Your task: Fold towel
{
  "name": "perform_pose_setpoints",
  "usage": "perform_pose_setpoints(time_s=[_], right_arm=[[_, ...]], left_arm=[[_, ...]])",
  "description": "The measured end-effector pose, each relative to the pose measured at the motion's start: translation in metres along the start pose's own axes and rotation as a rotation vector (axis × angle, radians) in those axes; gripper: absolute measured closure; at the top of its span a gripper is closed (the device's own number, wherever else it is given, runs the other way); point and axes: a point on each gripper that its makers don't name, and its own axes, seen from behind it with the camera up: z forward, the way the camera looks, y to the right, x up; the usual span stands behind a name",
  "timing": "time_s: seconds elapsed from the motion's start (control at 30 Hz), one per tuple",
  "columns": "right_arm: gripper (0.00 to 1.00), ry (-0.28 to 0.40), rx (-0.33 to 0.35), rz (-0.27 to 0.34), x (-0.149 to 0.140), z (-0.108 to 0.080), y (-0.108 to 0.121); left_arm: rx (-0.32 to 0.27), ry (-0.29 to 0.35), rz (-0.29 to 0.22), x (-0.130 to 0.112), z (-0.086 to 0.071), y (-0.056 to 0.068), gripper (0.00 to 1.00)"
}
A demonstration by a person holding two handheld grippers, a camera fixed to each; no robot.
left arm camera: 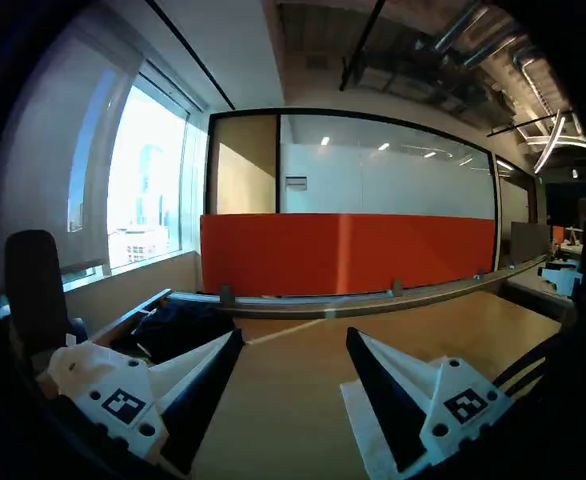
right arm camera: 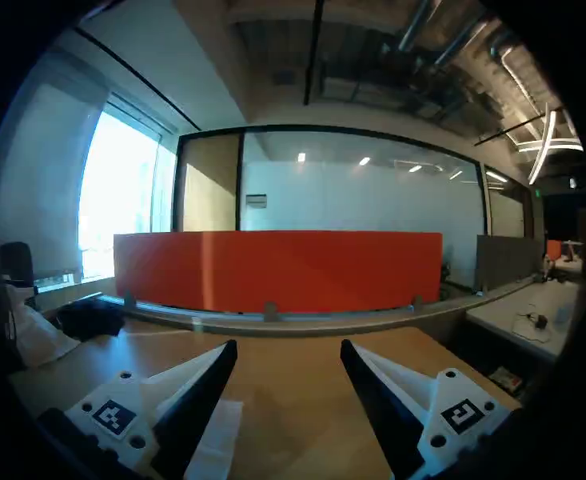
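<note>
Left gripper (left arm camera: 293, 334) spread wide over towel (left arm camera: 370, 440) edge.

- Left gripper (left arm camera: 293, 332): two white moulded plastic fingers (left arm camera: 177, 366), wedge-shaped and tapering to points, each with a black inner face.
- A black-and-white square marker (left arm camera: 123, 404) sits on each finger's broad base, and small round screw holes (left arm camera: 94, 394) lie around the marker.
- Thin black cables (left arm camera: 532, 364) curve just beside the marker on one finger.
- Right gripper (right arm camera: 287, 342): the same white wedges and black inner faces, with holes around each marker.
</note>
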Motion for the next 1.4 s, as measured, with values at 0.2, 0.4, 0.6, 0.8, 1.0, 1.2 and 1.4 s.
perform_pose_setpoints(time_s=[0.2,0.4,0.6,0.8,1.0,1.2,1.4], right_arm=[[0.00,-0.015,0.003,-0.003,0.033,-0.001,0.002],[0.00,0.003,0.017,0.021,0.058,-0.002,0.003],[0.00,-0.026,0.045,-0.007,0.059,-0.003,-0.003],[0.00,-0.091,0.130,-0.073,0.045,-0.005,-0.025],[0.00,-0.157,0.243,-0.111,0.032,-0.008,-0.051],[0.00,-0.208,0.360,-0.171,0.023,-0.014,-0.075],[0.00,-0.256,0.421,-0.210,0.007,-0.018,-0.087]], left_arm=[[-0.015,-0.023,0.004,0.019,-0.003,0.009,0.04],[-0.010,-0.015,0.023,0.036,-0.002,0.010,0.03],[-0.050,-0.044,0.037,0.034,0.000,0.020,0.03],[-0.128,-0.109,0.077,0.017,0.002,0.035,0.04],[-0.216,-0.165,0.101,0.001,0.003,0.051,0.04],[-0.297,-0.213,0.118,-0.013,0.003,0.063,0.04],[-0.354,-0.263,0.145,-0.034,0.000,0.075,0.03]])
